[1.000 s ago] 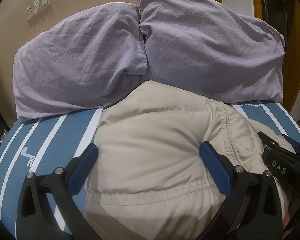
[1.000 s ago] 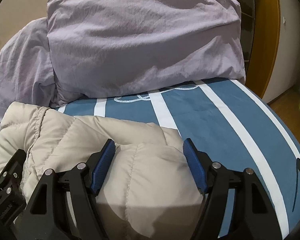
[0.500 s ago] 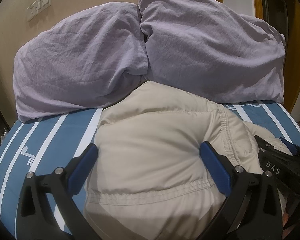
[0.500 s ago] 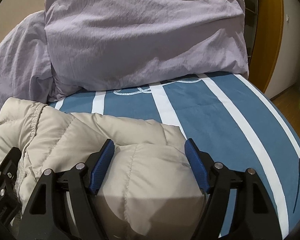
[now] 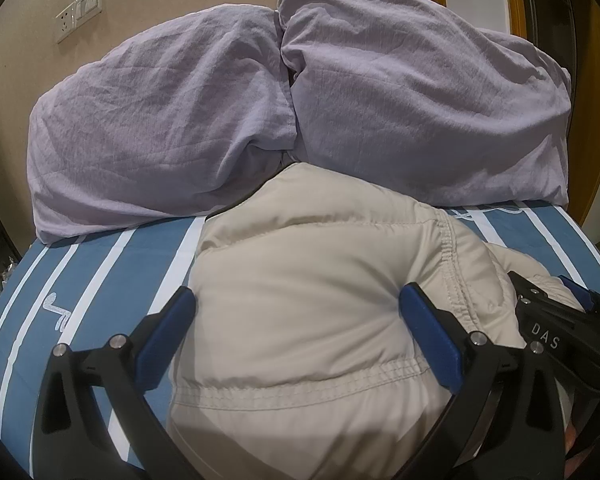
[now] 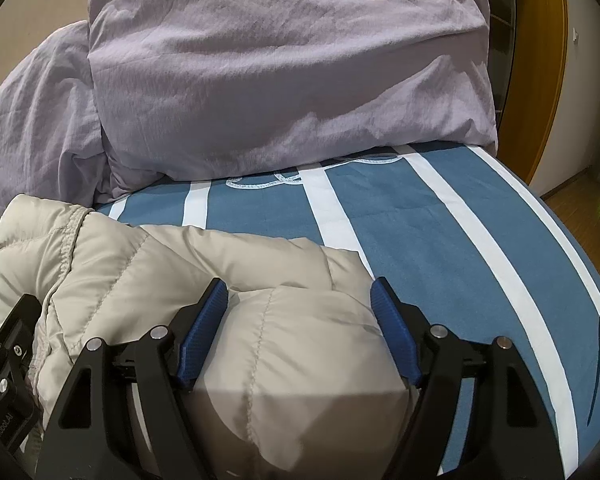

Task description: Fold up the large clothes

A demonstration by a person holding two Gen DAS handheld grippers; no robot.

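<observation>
A beige puffer jacket lies bunched on a blue bed with white stripes. My left gripper is open, its blue-padded fingers spread on both sides of the jacket's bulk. My right gripper is open too, its fingers straddling a padded fold of the same jacket near its right edge. The right gripper's black body shows at the right of the left wrist view; the left gripper's body shows at the lower left of the right wrist view.
Two lilac pillows lean against the beige wall at the head of the bed, touching the jacket's far edge. A wall socket plate is at the upper left. A wooden door frame and floor lie past the bed's right edge.
The right gripper has edged forward and down over the jacket fold, so the pillow and bed look closer. The left gripper has barely moved. Both stay open.
</observation>
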